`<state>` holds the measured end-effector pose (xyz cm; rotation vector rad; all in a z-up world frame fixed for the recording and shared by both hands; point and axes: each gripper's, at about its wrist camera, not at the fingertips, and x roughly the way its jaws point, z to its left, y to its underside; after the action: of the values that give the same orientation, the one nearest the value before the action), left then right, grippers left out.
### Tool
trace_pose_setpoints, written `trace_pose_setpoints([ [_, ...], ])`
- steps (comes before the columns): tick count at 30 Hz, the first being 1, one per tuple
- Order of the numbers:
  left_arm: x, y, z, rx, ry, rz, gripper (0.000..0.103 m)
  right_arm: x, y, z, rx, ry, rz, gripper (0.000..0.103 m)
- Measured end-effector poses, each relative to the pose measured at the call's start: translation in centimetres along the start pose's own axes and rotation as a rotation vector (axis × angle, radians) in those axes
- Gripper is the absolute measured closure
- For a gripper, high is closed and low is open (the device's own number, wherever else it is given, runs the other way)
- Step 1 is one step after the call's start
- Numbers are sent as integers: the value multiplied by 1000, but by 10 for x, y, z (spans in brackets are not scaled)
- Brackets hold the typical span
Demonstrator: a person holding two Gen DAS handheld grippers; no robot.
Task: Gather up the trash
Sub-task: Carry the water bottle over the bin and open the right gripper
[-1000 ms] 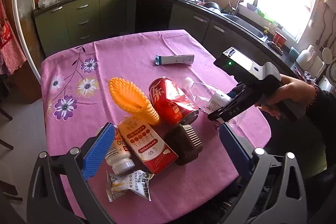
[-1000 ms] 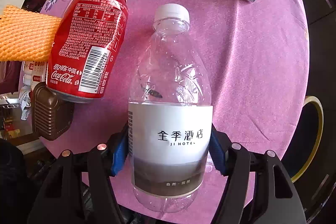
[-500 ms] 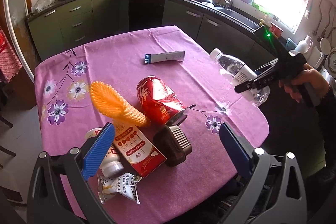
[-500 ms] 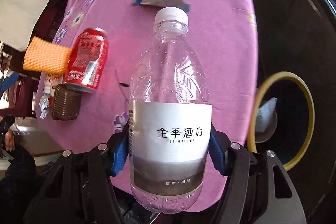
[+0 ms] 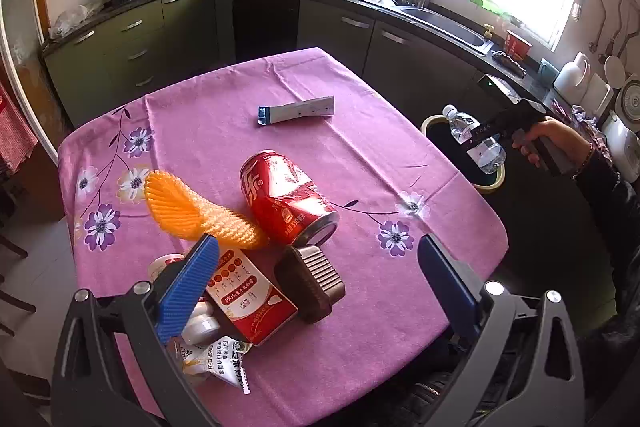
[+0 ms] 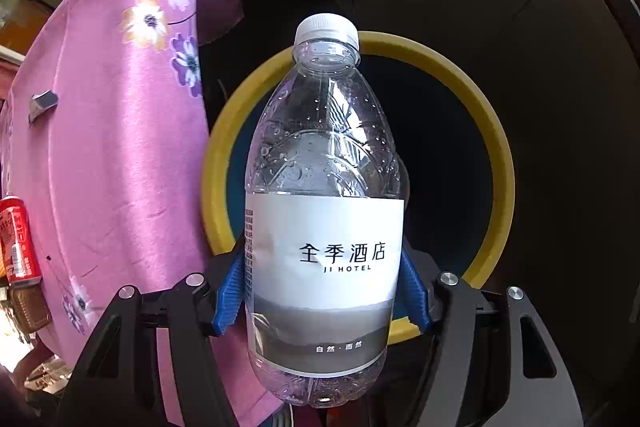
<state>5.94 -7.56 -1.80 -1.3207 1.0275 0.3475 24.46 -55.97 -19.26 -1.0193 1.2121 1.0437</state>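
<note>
Clearly empty, the white-labelled bottle (image 6: 324, 227) has its cap on.

Water bottle (image 6: 324, 211): clear glossy plastic, beaded with droplets inside; matt white paper label; ribbed white plastic cap.
Right gripper (image 6: 322, 291): matt black plastic frame, ridged blue rubbery pads (image 6: 230, 297), shiny metal screws.
Trash bin (image 6: 486, 131): smooth yellow plastic rim.
Tablecloth (image 5: 224, 131): matt pink cloth, printed flowers, soft creases.
Cola can (image 5: 286, 197): glossy red metal, dented.
Fruit net (image 5: 196, 209), at the can's 9 o'clock: orange foam mesh, rough.
Carton (image 5: 248, 297): glossy printed card.
</note>
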Motion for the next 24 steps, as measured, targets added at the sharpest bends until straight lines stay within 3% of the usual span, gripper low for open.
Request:
trace_pose_setpoints([
  [9, 3, 0, -4, 9, -12, 18, 8, 40, -10, -27, 70, 21, 38, 36],
  [11, 4, 1, -6, 14, -14, 25, 8, 41, -10, -34, 73, 38, 29, 28],
  [16, 13, -4, -8, 8, 2, 58, 8, 19, 1, -28, 57, 40, -40, 26],
  [20, 32, -19, -13, -17, 46, 132, 8, -8, 14, -15, 23, 30, -100, 26],
  [24, 65, -37, -17, -51, 25, 218, 7, -23, 23, -5, -7, -8, -134, 26],
])
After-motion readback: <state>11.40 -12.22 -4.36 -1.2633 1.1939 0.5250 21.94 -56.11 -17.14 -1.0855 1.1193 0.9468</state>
